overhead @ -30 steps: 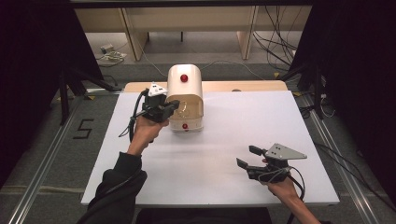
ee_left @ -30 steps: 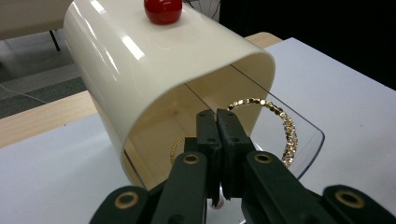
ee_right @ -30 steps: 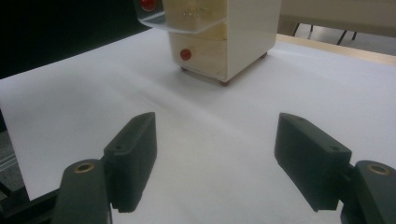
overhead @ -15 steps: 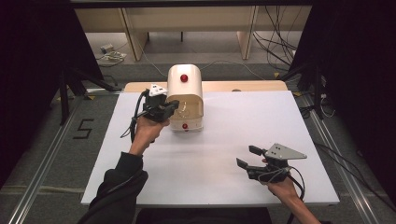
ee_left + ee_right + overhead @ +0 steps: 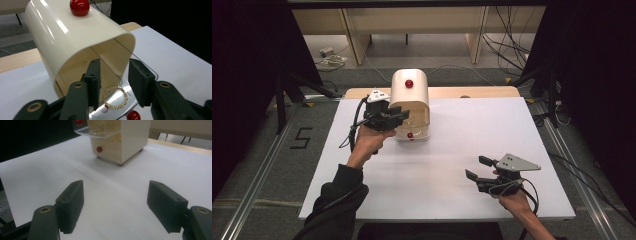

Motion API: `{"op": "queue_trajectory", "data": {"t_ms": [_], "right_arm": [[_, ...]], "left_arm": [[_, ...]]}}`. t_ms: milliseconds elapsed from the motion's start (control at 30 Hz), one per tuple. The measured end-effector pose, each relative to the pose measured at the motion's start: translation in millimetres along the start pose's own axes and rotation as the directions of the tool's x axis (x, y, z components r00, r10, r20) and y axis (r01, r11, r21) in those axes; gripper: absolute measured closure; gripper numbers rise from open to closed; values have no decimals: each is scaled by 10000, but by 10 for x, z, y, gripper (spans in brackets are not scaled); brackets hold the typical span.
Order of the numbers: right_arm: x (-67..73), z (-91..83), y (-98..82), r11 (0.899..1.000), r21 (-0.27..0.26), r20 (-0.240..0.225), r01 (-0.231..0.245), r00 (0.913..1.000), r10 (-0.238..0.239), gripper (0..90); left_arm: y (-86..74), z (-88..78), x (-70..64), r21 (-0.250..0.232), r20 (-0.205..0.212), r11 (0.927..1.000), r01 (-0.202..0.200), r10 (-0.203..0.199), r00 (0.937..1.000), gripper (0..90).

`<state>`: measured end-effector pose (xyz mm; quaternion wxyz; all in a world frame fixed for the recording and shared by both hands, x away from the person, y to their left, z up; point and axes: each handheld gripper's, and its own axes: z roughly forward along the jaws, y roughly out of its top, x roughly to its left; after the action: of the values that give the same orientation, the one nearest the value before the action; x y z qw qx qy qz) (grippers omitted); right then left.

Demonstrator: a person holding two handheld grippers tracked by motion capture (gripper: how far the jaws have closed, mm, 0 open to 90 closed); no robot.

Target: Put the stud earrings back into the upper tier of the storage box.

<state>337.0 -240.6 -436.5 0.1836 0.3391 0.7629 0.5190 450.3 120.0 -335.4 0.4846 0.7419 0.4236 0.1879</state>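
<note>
A cream box (image 5: 411,92) with a rolled-back lid (image 5: 75,37) and a red knob (image 5: 79,6) on top stands at the back of the white table (image 5: 452,150). My left gripper (image 5: 113,82) hangs at the box's open front. Its jaws have just been opening and stand apart. A gold chain bracelet (image 5: 115,97) lies on the clear tray (image 5: 125,110) below the gap between them, and neither pad touches it. In the high view the left gripper (image 5: 404,114) is against the box's left front. My right gripper (image 5: 478,167) rests open near the front right, with nothing between its fingers (image 5: 71,202).
The box has a lower drawer with a small red knob (image 5: 99,149). A second red knob (image 5: 132,115) sits on the clear tray's front. A wooden strip (image 5: 482,92) runs behind the white table. Cables lie on the floor beyond.
The left gripper's jaws have spread apart at the box's opening. Both hands have stayed in place.
</note>
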Motion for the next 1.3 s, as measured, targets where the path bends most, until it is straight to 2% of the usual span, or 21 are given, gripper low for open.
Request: {"op": "queue_trajectory", "data": {"t_ms": [267,467,633,867,1300], "right_arm": [[0,-2,-1,10000,-2,15,-10,10000,10,304],[-1,-4,1,10000,-25,22,-6,10000,6,305],[-3,-4,1,10000,-21,24,-8,10000,8,304],[-1,-5,1,10000,-31,7,-14,10000,14,304],[-3,-7,2,10000,-53,3,-9,10000,9,304]], "left_arm": [[-28,-25,-62,-80,306,9998,185,-182,9994,416],[-69,-16,-76,-8,324,9998,179,-179,9993,352],[-90,-35,-93,76,411,10000,-39,36,9991,316],[-110,-54,-116,-110,563,9999,-51,57,9984,291],[-137,-67,-161,-152,820,9998,-100,112,9966,237]]}}
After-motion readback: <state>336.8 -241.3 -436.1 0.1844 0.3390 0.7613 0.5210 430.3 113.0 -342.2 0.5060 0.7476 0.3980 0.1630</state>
